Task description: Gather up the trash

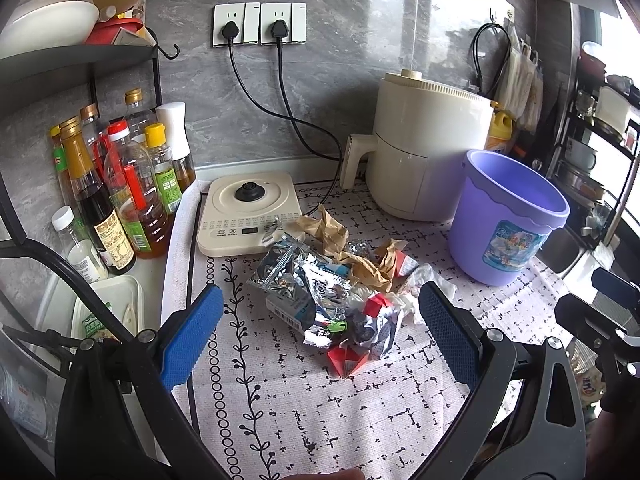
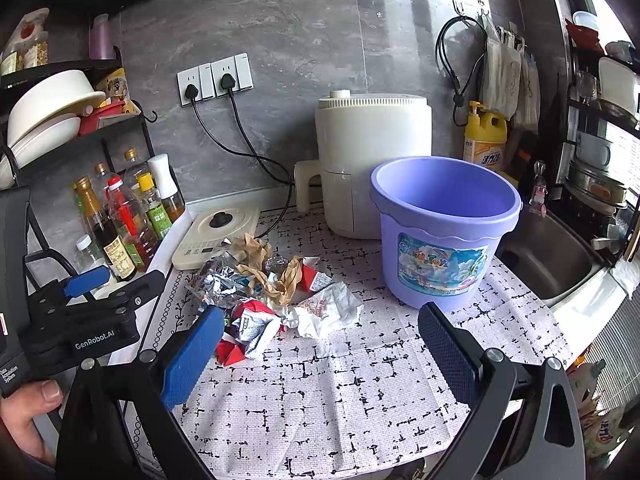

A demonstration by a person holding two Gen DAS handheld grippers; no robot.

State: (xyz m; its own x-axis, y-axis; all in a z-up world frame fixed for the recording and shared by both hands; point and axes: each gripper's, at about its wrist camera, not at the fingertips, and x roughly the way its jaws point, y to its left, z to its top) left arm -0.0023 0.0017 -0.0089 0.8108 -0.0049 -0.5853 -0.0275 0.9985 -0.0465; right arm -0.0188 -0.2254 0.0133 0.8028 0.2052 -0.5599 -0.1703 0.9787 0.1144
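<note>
A pile of trash (image 1: 340, 292) lies on the patterned mat: foil wrappers, crumpled brown paper (image 1: 372, 264), red-and-white wrappers and white tissue. It also shows in the right wrist view (image 2: 276, 296). A purple bucket (image 1: 504, 216) stands upright and empty to the right of the pile, also in the right wrist view (image 2: 440, 228). My left gripper (image 1: 320, 332) is open and empty, just in front of the pile. My right gripper (image 2: 324, 352) is open and empty, in front of the pile's right side and the bucket.
A cream air fryer (image 1: 424, 148) stands behind the bucket. A cream kettle base (image 1: 248, 212) sits behind the pile. Several sauce bottles (image 1: 116, 192) and a rack are at the left. A sink (image 2: 548, 260) lies at the right. Power cords run from wall sockets (image 1: 260, 24).
</note>
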